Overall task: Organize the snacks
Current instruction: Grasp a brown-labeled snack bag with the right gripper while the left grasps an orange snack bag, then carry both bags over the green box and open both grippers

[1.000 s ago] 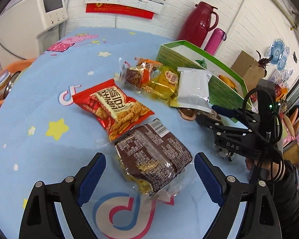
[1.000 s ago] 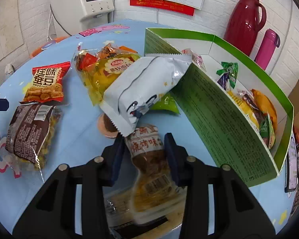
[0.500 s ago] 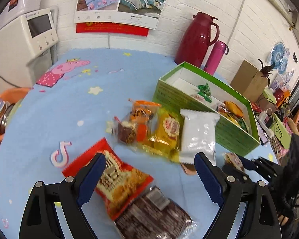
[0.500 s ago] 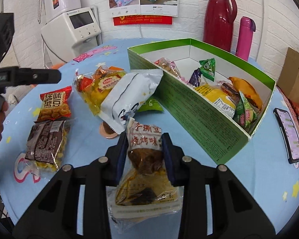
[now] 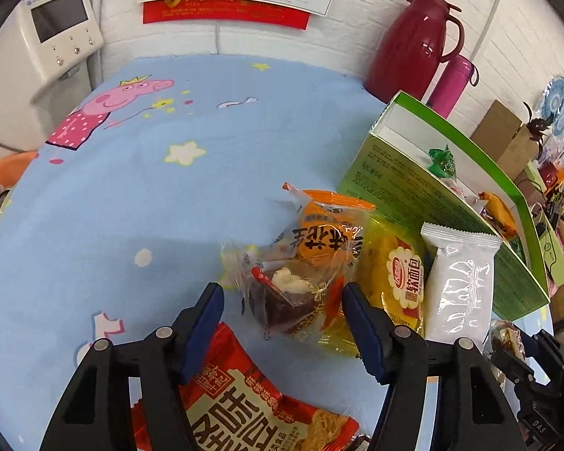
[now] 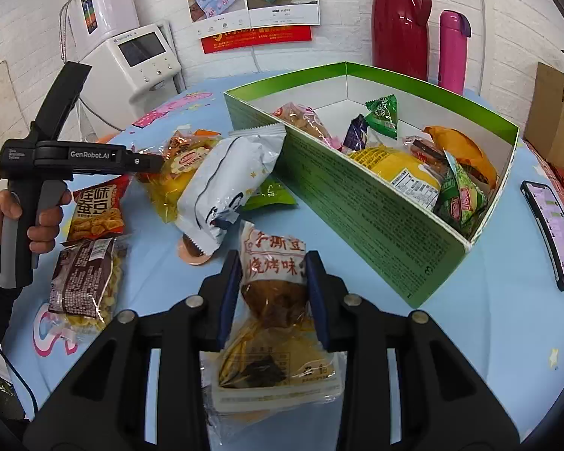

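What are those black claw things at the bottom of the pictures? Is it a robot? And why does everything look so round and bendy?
It is not a robot. A person holds a claw tool in each hand, and a small camera on each tool looks forward along its two fingers. That camera's lens bends the picture, so things look round.

One picture comes from the left claw. It is open and hovers over a clear cake packet on the blue tablecloth. A red snack bag lies under it.

The other picture comes from the right claw. It is squeezed shut on a snack packet. In that picture you can also see the person's hand holding the left tool.

The green box already has snacks inside. More packets, such as a white packet, lie beside it.
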{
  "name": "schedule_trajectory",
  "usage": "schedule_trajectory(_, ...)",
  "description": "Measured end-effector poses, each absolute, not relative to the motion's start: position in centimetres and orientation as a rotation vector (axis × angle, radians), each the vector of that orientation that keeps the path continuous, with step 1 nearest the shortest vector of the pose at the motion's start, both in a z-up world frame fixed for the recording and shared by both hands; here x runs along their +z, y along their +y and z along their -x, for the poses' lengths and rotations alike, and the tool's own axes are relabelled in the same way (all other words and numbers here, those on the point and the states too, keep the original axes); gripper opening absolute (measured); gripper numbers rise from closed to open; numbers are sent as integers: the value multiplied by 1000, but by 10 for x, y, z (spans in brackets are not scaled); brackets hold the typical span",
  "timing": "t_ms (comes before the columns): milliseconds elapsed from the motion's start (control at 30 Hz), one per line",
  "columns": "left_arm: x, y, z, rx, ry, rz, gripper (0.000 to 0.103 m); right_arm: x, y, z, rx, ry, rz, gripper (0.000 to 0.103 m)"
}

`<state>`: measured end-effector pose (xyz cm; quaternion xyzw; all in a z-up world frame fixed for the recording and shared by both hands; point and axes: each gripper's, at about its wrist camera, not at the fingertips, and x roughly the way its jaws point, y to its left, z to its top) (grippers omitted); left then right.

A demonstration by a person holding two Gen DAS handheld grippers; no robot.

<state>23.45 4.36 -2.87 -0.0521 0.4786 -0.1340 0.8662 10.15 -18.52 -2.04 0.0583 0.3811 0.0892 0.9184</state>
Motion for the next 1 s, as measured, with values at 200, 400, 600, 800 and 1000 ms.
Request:
schedule_trajectory(200,-33,36,-234,-299,998,72,49,-21,-184,-102,175,788,-113,36)
schedule_trajectory(400,-17,44,-223,-314,990,123,41,-14,-182,-94,182,763,-116,36)
schedule_trajectory(600,26,42,-198,-362,908,97,41,21,-179,-85,244,670,-153,36)
schedule_trajectory(800,63,21,-188,-448,846,110,40,53,-185,-82,240,590,-141,36)
schedule_trajectory(1000,88,-10,-202,-495,818,113,41,67,-202,-98,191,547,-146,36)
